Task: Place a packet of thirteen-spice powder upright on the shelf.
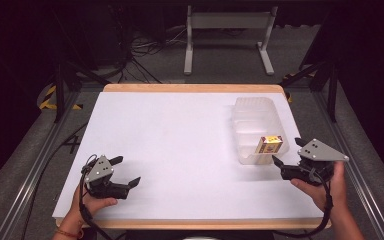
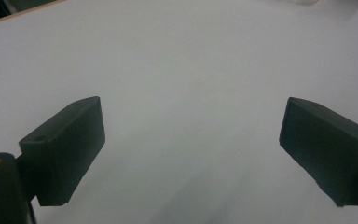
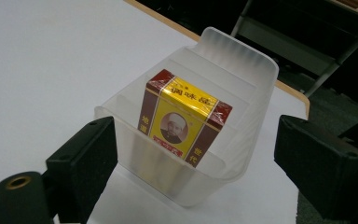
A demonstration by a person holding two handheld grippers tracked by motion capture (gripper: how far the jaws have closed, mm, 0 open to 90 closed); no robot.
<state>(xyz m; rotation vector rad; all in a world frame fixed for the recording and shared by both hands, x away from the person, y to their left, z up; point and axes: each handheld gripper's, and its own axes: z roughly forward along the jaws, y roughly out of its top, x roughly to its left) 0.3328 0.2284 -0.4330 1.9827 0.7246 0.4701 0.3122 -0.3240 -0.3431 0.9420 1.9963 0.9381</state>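
Right jaws: my right gripper (image 3: 196,163) stands open, empty, just short of the bin.
Left jaws: left gripper (image 2: 191,154) open, idle over the counter (image 1: 170,145).
Box: yellow-red box (image 3: 182,119) leans inside the clear bin (image 3: 242,70).
Next: I'd back straight off, clearing the bin wall.

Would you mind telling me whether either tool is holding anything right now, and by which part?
Nothing is held. The right tool stands open, short of the clear plastic bin containing the yellow-and-maroon box; the left tool is open over bare table.
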